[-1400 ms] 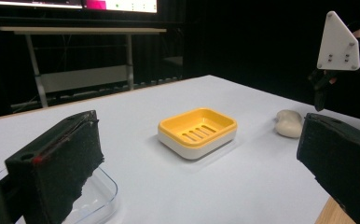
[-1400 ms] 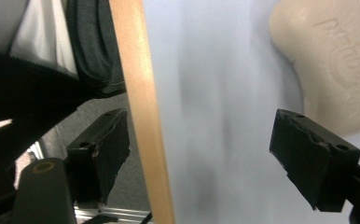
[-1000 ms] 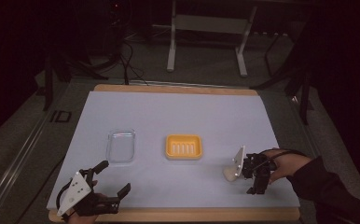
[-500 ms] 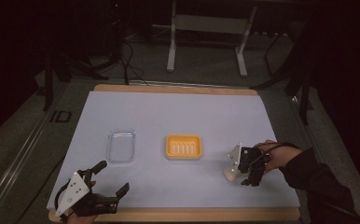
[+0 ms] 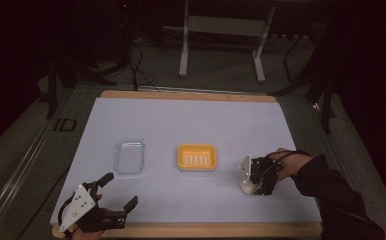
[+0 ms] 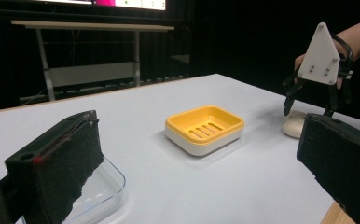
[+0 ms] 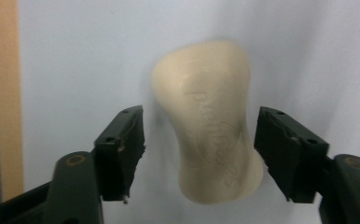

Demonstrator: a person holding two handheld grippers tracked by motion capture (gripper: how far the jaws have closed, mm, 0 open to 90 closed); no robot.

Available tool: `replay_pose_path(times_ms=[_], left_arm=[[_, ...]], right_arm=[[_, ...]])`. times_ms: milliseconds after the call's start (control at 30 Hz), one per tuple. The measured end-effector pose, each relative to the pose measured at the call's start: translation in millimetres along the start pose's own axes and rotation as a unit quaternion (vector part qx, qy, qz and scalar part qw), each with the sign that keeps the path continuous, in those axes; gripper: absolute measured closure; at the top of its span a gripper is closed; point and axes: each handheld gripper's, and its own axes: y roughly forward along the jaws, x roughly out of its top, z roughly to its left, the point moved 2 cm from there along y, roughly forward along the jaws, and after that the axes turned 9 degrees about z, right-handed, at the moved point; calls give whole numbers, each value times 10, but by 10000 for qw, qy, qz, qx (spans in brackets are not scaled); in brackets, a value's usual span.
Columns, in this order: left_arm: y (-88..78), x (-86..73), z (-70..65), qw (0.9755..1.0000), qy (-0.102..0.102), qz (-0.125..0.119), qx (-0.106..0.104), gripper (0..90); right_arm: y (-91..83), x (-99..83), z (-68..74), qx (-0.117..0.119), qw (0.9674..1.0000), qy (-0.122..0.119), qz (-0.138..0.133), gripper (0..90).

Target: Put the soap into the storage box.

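Right tongs (image 7: pixel 199 140) gape around a cream soap (image 7: pixel 211 126) lying on the counter (image 5: pixel 191 120), jaws clear of it; its embossed script is unreadable. Left tongs (image 5: pixel 116 192) gape, empty.

room: dark | floor (image 5: pixel 216 75): grey | metal stand (image 5: pixel 221 30) behind table | cables (image 5: pixel 131 60), possibly

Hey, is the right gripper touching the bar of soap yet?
Apart. The right gripper view shows the right gripper open, white table visible between each finger and the soap bar.

Dark lab: covered table (image 5: pixel 181 125), metal stand (image 5: pixel 221 30).
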Motion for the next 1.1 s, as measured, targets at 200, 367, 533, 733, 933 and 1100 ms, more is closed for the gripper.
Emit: replay_pose_path(times_ms=[200,367,533,733,933,1100], left_arm=[[-4,-4,1,10000,-15,7,17,1],[-6,-6,3,10000,-33,3,19,1],[-5,-6,9,10000,-42,-3,25,1],[-1,-5,11,10000,-56,-5,16,1],[-3,-5,10,10000,-51,-3,17,2],[-5,-4,11,10000,-54,-11,9,2]], right_arm=[[108,17,-44,-17,9999,-77,109,390],[157,17,-54,3,9999,-101,124,417],[228,10,-70,136,9996,-51,262,478],[217,16,-103,300,9990,143,302,498],[134,-25,-158,446,9976,521,109,498],[38,-19,-175,424,9973,598,-11,498]])
